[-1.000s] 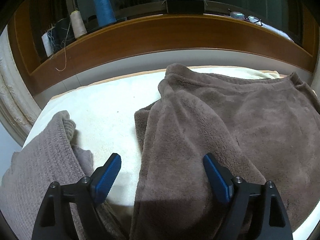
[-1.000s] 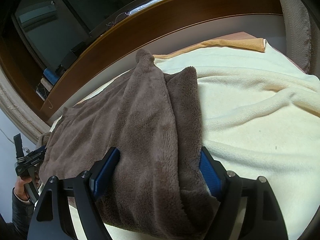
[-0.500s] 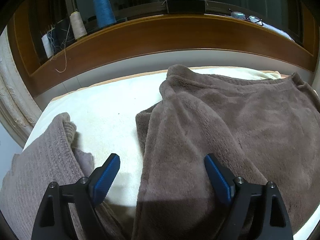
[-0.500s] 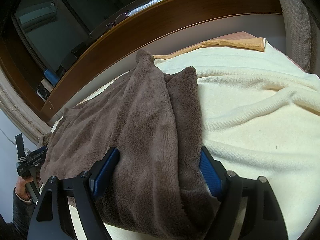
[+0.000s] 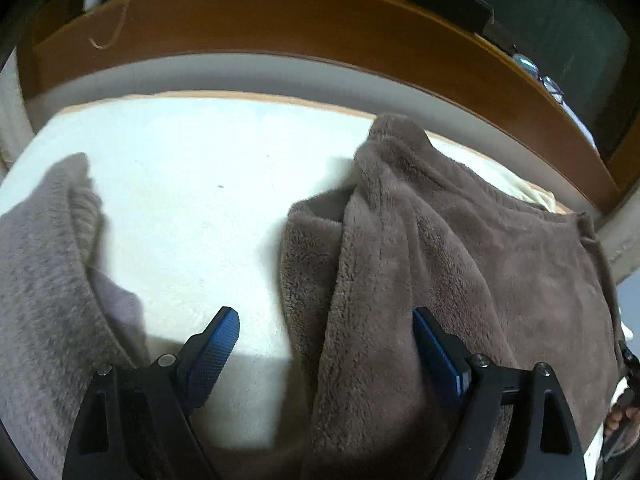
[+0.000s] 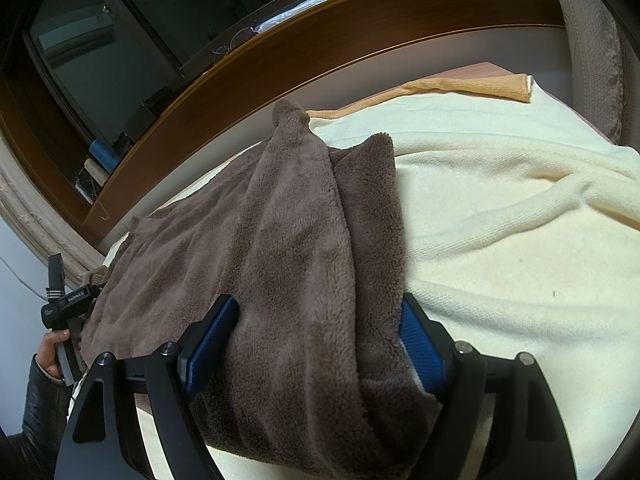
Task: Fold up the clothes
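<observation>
Two garments were out on the cream blanket [image 6: 500,240], which covered what looked like a bed below a curved wooden ledge [image 5: 280,16]. The main one was a brown fleece garment [image 6: 288,248], lying spread across the blanket with one side folded over on itself, so a darker fuzzy layer showed along its right edge in the right wrist view.

The right gripper [image 6: 318,340] had its jaws wide, straddling the near end of that folded fleece. Both blue pads sat right against the fabric, but I couldn't tell if they were actually pinching it or just resting beside it.

The left gripper [image 5: 326,350] had its jaws wide too, and they had just been opening a bit further. The left edge of the fleece lay between them, with bare blanket on the other side and nothing gripped.

A grey knit garment [image 5: 40,300] sat bunched up at the left of the left wrist view, apart from the fleece. A pair of glasses [image 5: 540,76] rested on the ledge.
</observation>
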A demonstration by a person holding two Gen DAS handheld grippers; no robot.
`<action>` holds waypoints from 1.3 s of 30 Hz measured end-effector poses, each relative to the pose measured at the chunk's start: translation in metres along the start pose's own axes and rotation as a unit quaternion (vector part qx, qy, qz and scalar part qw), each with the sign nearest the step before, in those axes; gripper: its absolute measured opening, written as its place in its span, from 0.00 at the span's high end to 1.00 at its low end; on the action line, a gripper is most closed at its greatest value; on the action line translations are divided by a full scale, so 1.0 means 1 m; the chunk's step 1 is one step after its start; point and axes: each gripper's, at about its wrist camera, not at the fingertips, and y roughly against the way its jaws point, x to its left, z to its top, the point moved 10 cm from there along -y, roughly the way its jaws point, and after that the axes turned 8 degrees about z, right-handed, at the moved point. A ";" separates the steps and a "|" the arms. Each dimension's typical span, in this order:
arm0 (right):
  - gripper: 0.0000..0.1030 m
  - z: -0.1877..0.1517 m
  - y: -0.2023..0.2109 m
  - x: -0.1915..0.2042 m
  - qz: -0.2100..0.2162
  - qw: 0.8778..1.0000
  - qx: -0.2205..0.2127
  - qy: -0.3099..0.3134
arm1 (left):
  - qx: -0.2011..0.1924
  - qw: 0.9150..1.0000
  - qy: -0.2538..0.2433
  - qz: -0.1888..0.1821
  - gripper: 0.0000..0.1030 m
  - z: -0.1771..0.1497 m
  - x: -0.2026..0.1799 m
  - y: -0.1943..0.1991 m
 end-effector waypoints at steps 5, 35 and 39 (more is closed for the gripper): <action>0.19 -0.001 0.000 0.002 0.001 1.000 -0.001 -0.002 | 0.004 1.000 -0.003 -0.005 0.10 0.004 0.003 0.000; 0.17 0.000 0.000 0.001 0.012 1.000 -0.004 -0.007 | 0.036 0.991 -0.012 -0.127 0.01 0.003 -0.002 0.007; 0.17 0.000 0.000 0.001 0.013 1.000 -0.004 -0.007 | 0.028 0.983 -0.027 -0.178 0.01 0.000 -0.018 0.014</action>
